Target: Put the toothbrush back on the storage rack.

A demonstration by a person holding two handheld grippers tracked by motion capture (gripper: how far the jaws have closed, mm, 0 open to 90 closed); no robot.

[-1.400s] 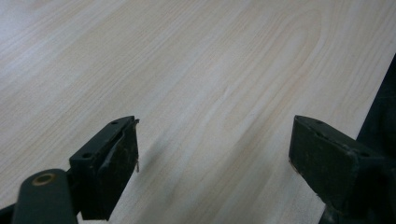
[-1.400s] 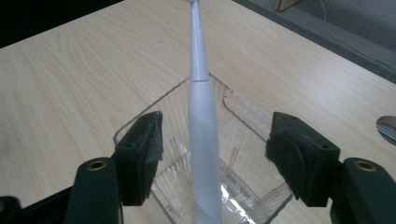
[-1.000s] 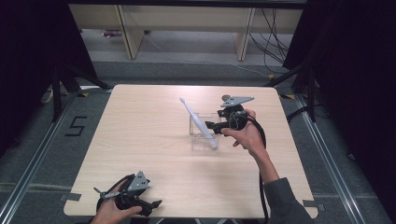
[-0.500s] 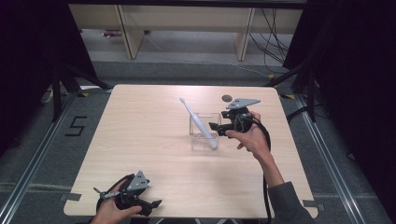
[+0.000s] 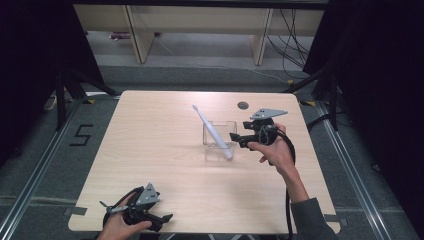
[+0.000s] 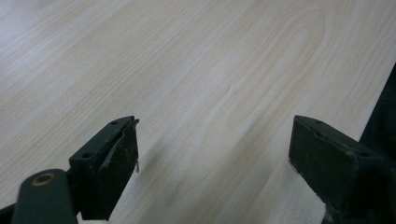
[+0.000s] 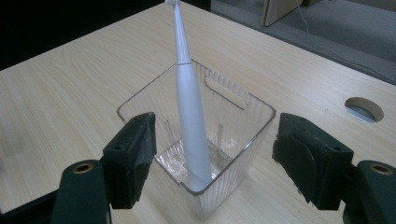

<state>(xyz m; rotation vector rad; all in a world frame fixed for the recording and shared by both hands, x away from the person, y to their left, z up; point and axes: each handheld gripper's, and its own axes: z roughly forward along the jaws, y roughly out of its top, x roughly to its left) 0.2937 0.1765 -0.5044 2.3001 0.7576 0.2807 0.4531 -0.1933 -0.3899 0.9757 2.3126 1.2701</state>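
On the light wooden table (image 5: 165, 150), near its centre, stands one clear ribbed plastic container (image 7: 219, 140) holding one white electric toothbrush (image 7: 191, 121), which leans with its head (pointing away from the person) above the rim. Right gripper (image 5: 236, 139) is just beside the container, its jaws spread wide on either side of it without touching. Left gripper (image 5: 162, 220) rests at the near table edge, well apart from the container, jaws wide over bare wood. One round cable hole (image 5: 243, 105) lies behind the right gripper. Beyond the table: floor cables (image 5: 292, 35) and one taped numeral "5" (image 5: 81, 135).
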